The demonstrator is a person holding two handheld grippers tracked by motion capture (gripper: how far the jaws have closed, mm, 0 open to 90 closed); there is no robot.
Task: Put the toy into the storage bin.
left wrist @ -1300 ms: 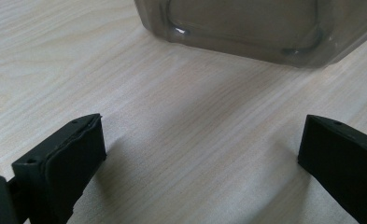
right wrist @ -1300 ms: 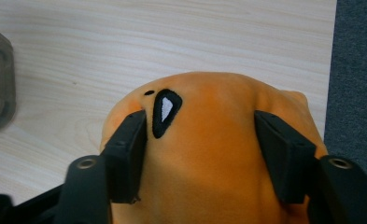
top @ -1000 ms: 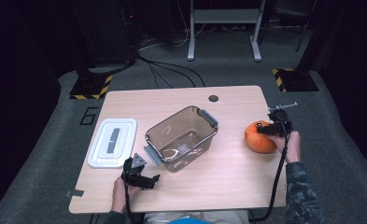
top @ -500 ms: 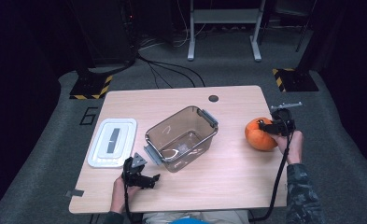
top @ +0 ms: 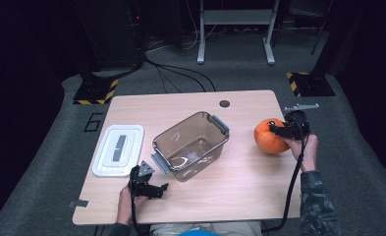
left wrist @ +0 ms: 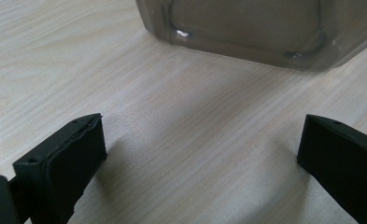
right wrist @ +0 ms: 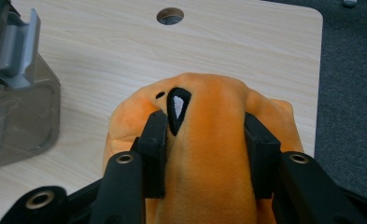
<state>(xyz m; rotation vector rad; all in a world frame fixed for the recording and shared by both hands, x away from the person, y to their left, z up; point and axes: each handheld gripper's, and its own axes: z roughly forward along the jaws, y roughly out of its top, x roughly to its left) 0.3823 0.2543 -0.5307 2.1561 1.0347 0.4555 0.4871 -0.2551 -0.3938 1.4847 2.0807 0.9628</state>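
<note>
We kept the right gripper point(right wrist: 204, 154) clamped on the orange plush toy point(right wrist: 209, 140), lifting steadily toward the clear bin point(top: 190, 145).

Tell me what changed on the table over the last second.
The right gripper, shut on the orange plush, has lifted it slightly and carried it a little toward the bin. The left gripper stayed put with its jaws open, and the bin and lid have not moved.
</note>
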